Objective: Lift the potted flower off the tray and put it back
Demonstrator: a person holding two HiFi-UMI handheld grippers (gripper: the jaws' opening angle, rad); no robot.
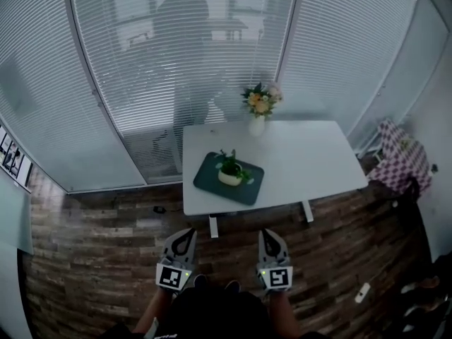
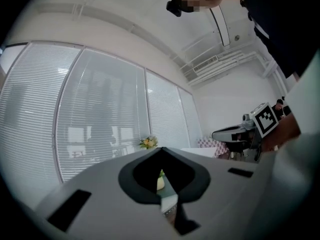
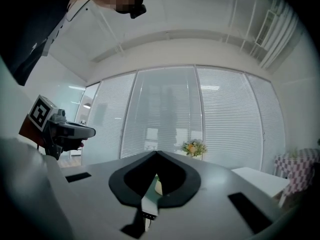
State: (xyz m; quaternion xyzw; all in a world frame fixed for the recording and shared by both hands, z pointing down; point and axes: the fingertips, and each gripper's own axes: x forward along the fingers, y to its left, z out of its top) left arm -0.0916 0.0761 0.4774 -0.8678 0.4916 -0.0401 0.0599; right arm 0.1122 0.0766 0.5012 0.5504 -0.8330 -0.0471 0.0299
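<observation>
White bench (image 1: 311, 161) on wood-plank floor (image 1: 106, 260); dark green tray (image 1: 248, 189) toward near-left corner; white vase of flowers (image 1: 257, 124) at far edge.

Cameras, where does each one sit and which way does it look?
Head view: on the person's head, looking steeply down at the table, tray and potted flower; left gripper, right gripper and arms show.
Left gripper view: on the left gripper, looking level along its shut jaws toward the blinds; dark sleeve at right.
Right gripper view: on the right gripper, looking likewise along shut jaws; sleeve at left.
Shared: both gripper views catch the potted flower past their jaws, the vase of flowers and the other gripper.
</observation>
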